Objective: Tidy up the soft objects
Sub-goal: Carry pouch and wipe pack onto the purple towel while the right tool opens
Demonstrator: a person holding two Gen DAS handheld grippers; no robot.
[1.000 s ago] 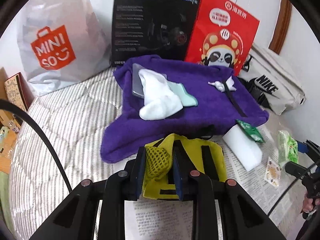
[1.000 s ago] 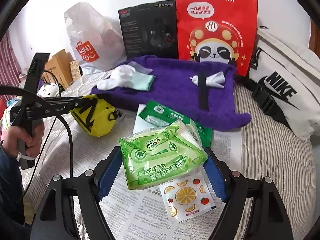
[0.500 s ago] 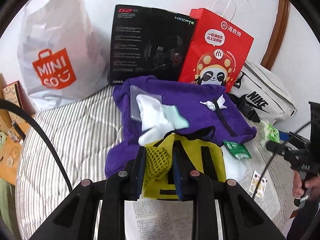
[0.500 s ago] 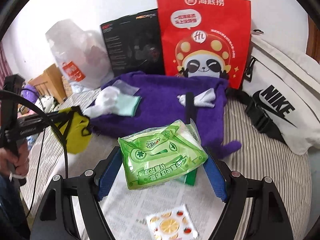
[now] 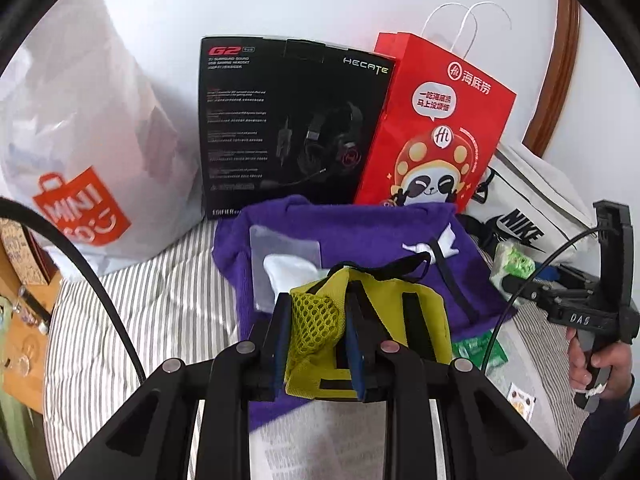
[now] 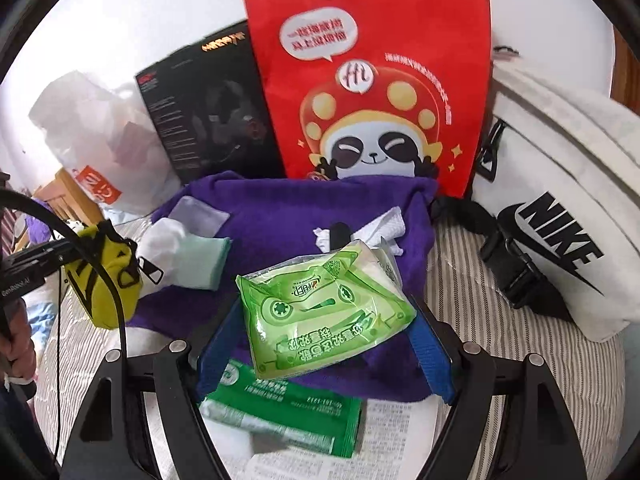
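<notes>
My left gripper [image 5: 316,344] is shut on a small yellow bag [image 5: 384,312] with black straps and a mesh pocket, held above the near edge of a purple towel [image 5: 360,228]. The bag also shows in the right wrist view [image 6: 104,284]. My right gripper [image 6: 324,344] is shut on a green tissue pack [image 6: 320,312], held over the purple towel [image 6: 280,216]. On the towel lie a white sock [image 6: 164,240], a mint cloth [image 6: 204,256] and a crumpled white tissue [image 6: 384,224].
A red panda bag [image 6: 372,80], a black headset box [image 5: 292,120], a white Miniso bag [image 5: 80,152] and a white Nike bag [image 6: 560,192] stand behind the towel. A dark green wipes packet [image 6: 280,416] lies on newspaper [image 5: 320,448] on the striped mattress [image 5: 140,320].
Both grippers have risen and moved forward over the towel with the yellow bag and the tissue pack. The fruit sachet has dropped out of the right view.
</notes>
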